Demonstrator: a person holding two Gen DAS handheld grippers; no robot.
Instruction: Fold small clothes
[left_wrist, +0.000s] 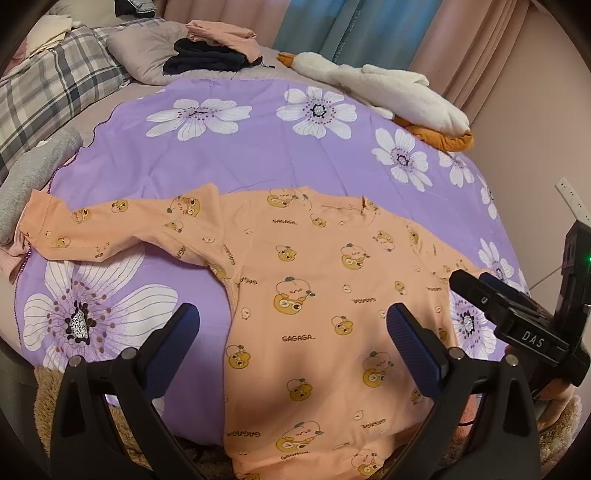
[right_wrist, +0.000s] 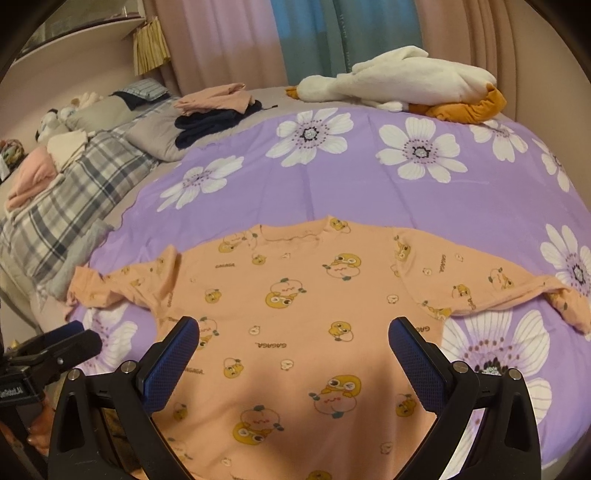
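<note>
The peach shirt (left_wrist: 325, 295) lay flat on the purple bedspread (left_wrist: 258, 155), looking light and floppy (best pinched at a sleeve cuff or hem corner), while left gripper (left_wrist: 293, 328) and right gripper (right_wrist: 293, 341) hovered spread wide, holding nothing.

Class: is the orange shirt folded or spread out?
Spread out. The shirt lies flat on the purple sheet, both sleeves stretched sideways, no fold yet.

Shirt (right_wrist: 295, 295) on bedspread (right_wrist: 369, 192) (flat); pillows (right_wrist: 92, 177) left.
</note>
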